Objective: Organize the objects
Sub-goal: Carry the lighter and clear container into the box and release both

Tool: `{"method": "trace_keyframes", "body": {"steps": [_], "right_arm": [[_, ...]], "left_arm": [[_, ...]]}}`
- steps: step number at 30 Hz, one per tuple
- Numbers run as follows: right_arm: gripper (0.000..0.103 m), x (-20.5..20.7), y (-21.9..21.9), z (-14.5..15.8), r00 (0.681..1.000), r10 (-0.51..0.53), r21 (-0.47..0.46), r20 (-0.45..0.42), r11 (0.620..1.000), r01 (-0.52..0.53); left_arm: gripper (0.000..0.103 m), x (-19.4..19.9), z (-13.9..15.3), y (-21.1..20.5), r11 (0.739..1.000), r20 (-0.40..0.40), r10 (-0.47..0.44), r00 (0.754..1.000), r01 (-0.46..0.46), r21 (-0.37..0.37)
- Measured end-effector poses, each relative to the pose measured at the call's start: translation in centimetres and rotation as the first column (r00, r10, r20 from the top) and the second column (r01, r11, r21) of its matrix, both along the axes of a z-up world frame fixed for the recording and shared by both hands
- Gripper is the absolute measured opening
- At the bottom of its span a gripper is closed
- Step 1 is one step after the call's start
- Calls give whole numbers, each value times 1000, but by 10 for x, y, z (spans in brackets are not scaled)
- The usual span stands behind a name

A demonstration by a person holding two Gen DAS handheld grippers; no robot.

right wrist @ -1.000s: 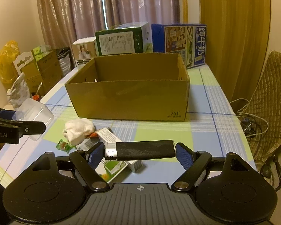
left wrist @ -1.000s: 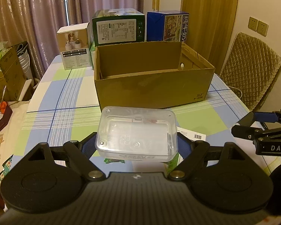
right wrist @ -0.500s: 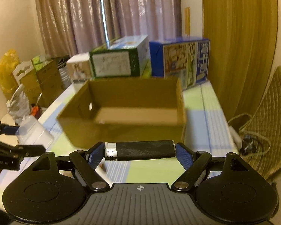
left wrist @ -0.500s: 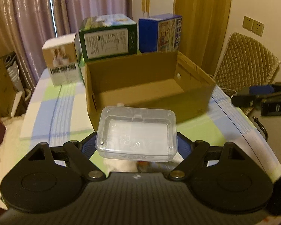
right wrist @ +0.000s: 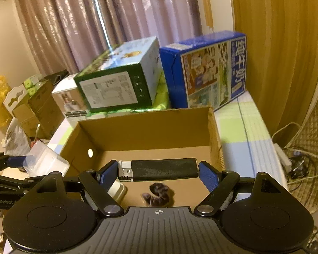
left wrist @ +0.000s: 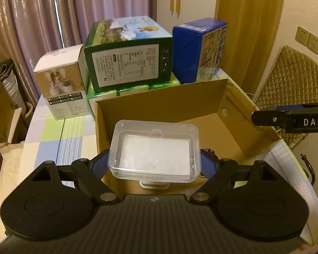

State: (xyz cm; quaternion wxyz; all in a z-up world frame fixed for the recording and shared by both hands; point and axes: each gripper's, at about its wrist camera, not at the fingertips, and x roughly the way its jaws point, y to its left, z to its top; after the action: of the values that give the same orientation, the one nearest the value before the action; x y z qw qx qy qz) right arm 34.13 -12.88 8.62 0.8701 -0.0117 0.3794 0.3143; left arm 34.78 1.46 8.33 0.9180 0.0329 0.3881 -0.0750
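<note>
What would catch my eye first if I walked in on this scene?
Probably the big open cardboard box in the middle of the checked table, with both tools held over it. The left gripper holds a clear plastic case; the right gripper holds a black lighter. Behind stand a green carton and a blue carton.

Both wrist cams sit right behind their fingers, close above the near edge of the cardboard box [left wrist: 239, 139], looking forward and down into it. Left cam's at the left, right cam's further right; both catch the green carton [right wrist: 116, 86].
</note>
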Motion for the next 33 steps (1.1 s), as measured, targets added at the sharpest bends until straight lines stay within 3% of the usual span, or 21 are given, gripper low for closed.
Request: {"method": "trace_keyframes", "body": {"steps": [11, 20, 21, 31, 32, 33], "right_arm": [[79, 36, 9, -37, 996, -34, 10, -81, 999, 35], [79, 48, 5, -51, 992, -62, 20, -113, 998, 64], [79, 49, 5, -51, 991, -65, 20, -116, 998, 68], [79, 50, 10, -48, 993, -35, 49, -112, 998, 41], [80, 50, 12, -47, 994, -21, 75, -106, 997, 29], [88, 50, 13, -46, 995, -9, 100, -104, 995, 19]], "left_arm": [[83, 49, -42, -6, 999, -67, -9, 998, 7, -31], [87, 71, -57, -22, 999, -70, -24, 997, 21, -50], [90, 73, -58, -22, 999, -65, -13, 998, 9, -50], [90, 54, -42, -5, 997, -11, 25, 1000, -26, -79], [90, 51, -39, -3, 996, -4, 26, 1000, -26, -81], [90, 47, -36, -1, 996, 1, 26, 1000, -26, -83]]}}
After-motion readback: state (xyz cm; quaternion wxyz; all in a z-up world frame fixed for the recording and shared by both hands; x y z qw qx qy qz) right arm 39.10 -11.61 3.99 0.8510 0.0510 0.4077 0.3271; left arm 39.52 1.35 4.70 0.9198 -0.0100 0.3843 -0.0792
